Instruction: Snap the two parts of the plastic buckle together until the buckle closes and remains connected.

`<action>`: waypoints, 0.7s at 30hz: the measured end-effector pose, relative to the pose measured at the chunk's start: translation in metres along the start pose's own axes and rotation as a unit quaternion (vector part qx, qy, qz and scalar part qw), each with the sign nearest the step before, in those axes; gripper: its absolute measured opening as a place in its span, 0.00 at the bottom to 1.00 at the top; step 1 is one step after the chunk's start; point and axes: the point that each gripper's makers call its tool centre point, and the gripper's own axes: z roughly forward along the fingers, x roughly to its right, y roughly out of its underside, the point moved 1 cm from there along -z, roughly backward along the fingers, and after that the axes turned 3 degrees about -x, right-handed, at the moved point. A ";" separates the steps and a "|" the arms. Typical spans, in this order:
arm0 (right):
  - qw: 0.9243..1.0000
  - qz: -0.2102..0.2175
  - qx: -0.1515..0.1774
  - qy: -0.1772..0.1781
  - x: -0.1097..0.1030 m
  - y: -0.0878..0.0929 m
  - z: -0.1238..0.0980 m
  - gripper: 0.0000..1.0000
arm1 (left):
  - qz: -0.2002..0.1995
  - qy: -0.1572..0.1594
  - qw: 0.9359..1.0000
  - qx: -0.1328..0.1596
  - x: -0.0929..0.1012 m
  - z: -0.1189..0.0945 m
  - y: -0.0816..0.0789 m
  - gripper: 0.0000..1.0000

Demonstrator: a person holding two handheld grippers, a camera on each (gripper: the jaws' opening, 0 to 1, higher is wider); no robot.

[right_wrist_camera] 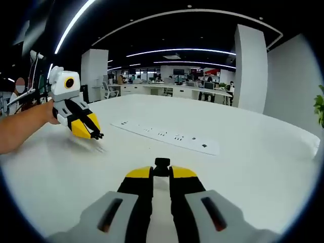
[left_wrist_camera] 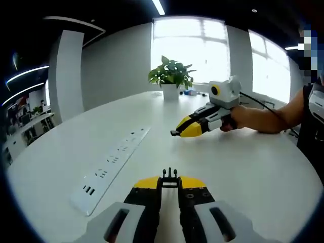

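My left gripper (left_wrist_camera: pixel 169 184) is shut on the pronged black buckle half (left_wrist_camera: pixel 169 175), which sticks out past its yellow tips low over the white table (left_wrist_camera: pixel 253 172). In the right gripper view, my right gripper (right_wrist_camera: pixel 161 173) is shut on the other black buckle half (right_wrist_camera: pixel 162 163), a small blocky piece. Each gripper appears in the other's view: the right one (left_wrist_camera: pixel 178 131) at mid-right with a black piece at its tip, the left one (right_wrist_camera: pixel 91 130) at the left with the pronged half (right_wrist_camera: pixel 97 135) showing. The two halves are well apart and point roughly toward each other.
A long white power strip (left_wrist_camera: pixel 110 166) (right_wrist_camera: pixel 167 135) lies on the table beside the space between the grippers. A potted plant (left_wrist_camera: pixel 171 76) stands at the far edge by the windows. A person's forearm (left_wrist_camera: pixel 268 119) (right_wrist_camera: pixel 23 126) holds each gripper. Office desks stand in the background.
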 end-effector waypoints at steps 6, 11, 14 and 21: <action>1.000 -0.011 0.004 -0.011 -0.008 -0.007 -0.003 0.11 | -0.006 -0.026 1.000 -0.003 0.000 -0.004 -0.003 0.10; 1.000 -0.011 0.003 -0.025 -0.013 -0.008 -0.003 0.11 | -0.010 -0.038 0.999 0.011 0.008 -0.008 -0.003 0.10; 0.999 -0.017 0.005 -0.030 -0.015 -0.012 -0.006 0.11 | -0.013 -0.037 0.999 0.019 0.010 -0.012 -0.005 0.10; 0.998 -0.038 0.008 -0.052 -0.023 -0.020 -0.011 0.10 | -0.012 -0.045 0.999 0.025 0.013 -0.019 -0.010 0.10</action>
